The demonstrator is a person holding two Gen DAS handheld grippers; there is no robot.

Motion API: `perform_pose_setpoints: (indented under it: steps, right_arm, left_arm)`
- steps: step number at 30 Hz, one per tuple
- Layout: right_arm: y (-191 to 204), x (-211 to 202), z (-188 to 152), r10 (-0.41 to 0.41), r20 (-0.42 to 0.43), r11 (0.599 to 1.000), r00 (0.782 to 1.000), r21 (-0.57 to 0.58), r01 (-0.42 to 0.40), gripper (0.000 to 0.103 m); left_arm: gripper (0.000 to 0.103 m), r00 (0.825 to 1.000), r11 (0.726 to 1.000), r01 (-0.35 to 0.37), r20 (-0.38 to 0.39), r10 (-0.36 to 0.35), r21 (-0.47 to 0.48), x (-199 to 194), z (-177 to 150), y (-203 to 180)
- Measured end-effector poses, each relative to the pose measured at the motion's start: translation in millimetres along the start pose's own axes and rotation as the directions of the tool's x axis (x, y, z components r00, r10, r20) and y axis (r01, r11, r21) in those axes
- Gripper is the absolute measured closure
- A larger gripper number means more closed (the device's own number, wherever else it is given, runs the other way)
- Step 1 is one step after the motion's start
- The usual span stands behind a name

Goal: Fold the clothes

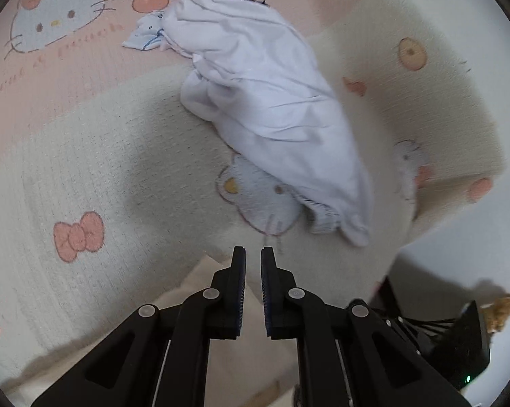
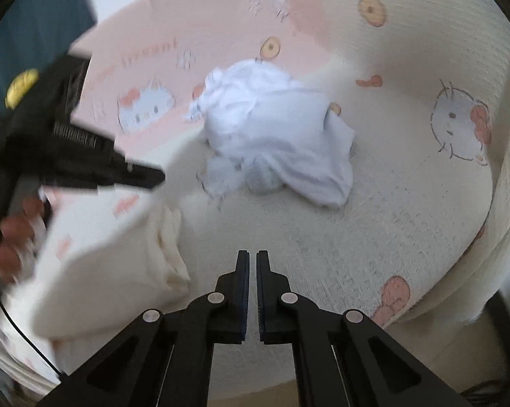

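Overhead, both tongs [image 1: 253,254] [image 2: 252,257] pinched empty above blanket [image 1: 119,156] lettered "Peach"

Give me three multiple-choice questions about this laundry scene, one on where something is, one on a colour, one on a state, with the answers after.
1. Where does the crumpled garment lie?
A. On the cartoon-cat blanket
B. In a basket
C. Between the left tongs

2. What colour is the garment?
A. Red
B. White
C. Black

3. How do the right tongs stand?
A. Wide open
B. Clamped on the garment
C. Shut, holding nothing

Answers:
1 A, it rests on the cream and pink blanket, ahead of the left tongs.
2 B, both wrist views show white cloth.
3 C, the pads are nearly together with nothing between them, and the garment lies apart, farther ahead.
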State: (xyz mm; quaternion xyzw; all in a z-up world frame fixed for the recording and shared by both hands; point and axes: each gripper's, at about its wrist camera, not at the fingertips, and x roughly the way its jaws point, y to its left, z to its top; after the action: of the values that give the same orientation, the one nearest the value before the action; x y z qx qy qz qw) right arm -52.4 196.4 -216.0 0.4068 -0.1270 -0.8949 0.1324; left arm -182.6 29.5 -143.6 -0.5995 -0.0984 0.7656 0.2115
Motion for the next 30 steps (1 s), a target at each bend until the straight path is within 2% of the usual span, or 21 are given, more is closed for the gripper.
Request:
perform_pose_setpoints:
  steps: [1, 5, 8, 11, 12, 13, 14, 15, 16, 18, 21, 25, 28, 30]
  right_arm:
    - [-2, -3, 3, 0.021, 0.01, 0.999, 1.0, 0.026, -0.021, 0.101]
    - [17, 5, 8, 0.076, -0.056, 0.997, 0.996, 0.013, -0.075, 0.101]
    - [32, 9, 10, 0.116, -0.089, 0.993, 0.989, 0.01, -0.116, 0.1]
    - [52, 9, 10, 0.109, -0.11, 0.993, 0.988, -0.042, -0.114, 0.098]
    - [56, 7, 10, 0.113, -0.107, 0.992, 0.988, -0.044, -0.119, 0.09]
    - [60, 5, 10, 0.118, -0.103, 0.991, 0.988, -0.046, -0.123, 0.076]
    - [64, 3, 11, 0.122, -0.099, 0.991, 0.988, -0.048, -0.128, 0.068]
    - [68, 1, 11, 0.128, -0.094, 0.99, 0.987, -0.049, -0.133, 0.055]
    - [71, -3, 12, 0.144, -0.083, 0.988, 0.986, -0.043, -0.148, 0.05]
    - [78, -8, 13, 0.171, -0.063, 0.984, 0.983, -0.035, -0.173, 0.049]
    - [91, -10, 15, 0.205, -0.073, 0.978, 0.976, -0.034, -0.208, 0.044]
    - [116, -9, 13, 0.233, -0.106, 0.97, 0.967, -0.047, -0.239, 0.044]
    - [136, -8, 13, 0.266, -0.141, 0.96, 0.954, -0.048, -0.275, 0.043]
    - [150, -7, 12, 0.303, -0.168, 0.948, 0.938, -0.044, -0.314, 0.043]
  left_arm:
    - [0.095, 1.0, 1.0, 0.011, 0.007, -0.011, -0.004, -4, -1, 2]
    - [0.094, 1.0, 0.998, 0.018, -0.011, -0.019, -0.066, -7, -4, 17]
    - [0.093, 0.999, 0.985, 0.046, -0.018, -0.049, -0.164, -8, -20, 36]
    - [0.091, 1.0, 0.964, 0.02, 0.025, -0.014, -0.265, -17, -39, 62]
    - [0.088, 0.999, 0.956, 0.025, 0.028, -0.017, -0.292, -23, -49, 69]
    - [0.079, 0.999, 0.947, 0.03, 0.032, -0.021, -0.319, -29, -60, 75]
    - [0.065, 0.998, 0.934, 0.054, 0.045, -0.041, -0.352, -36, -67, 86]
    - [0.057, 0.993, 0.911, 0.11, 0.075, -0.087, -0.398, -44, -79, 100]
    - [0.051, 0.986, 0.883, 0.164, 0.112, -0.127, -0.439, -49, -89, 111]
    - [0.051, 0.967, 0.807, 0.246, 0.195, -0.164, -0.537, -68, -116, 138]
    - [0.051, 0.957, 0.739, 0.252, 0.273, -0.096, -0.625, -96, -151, 167]
    - [0.051, 0.947, 0.69, 0.22, 0.321, 0.02, -0.69, -137, -202, 196]
    - [0.051, 0.939, 0.7, 0.139, 0.319, 0.132, -0.7, -165, -238, 208]
    - [0.051, 0.925, 0.704, 0.114, 0.334, 0.183, -0.701, -183, -262, 214]
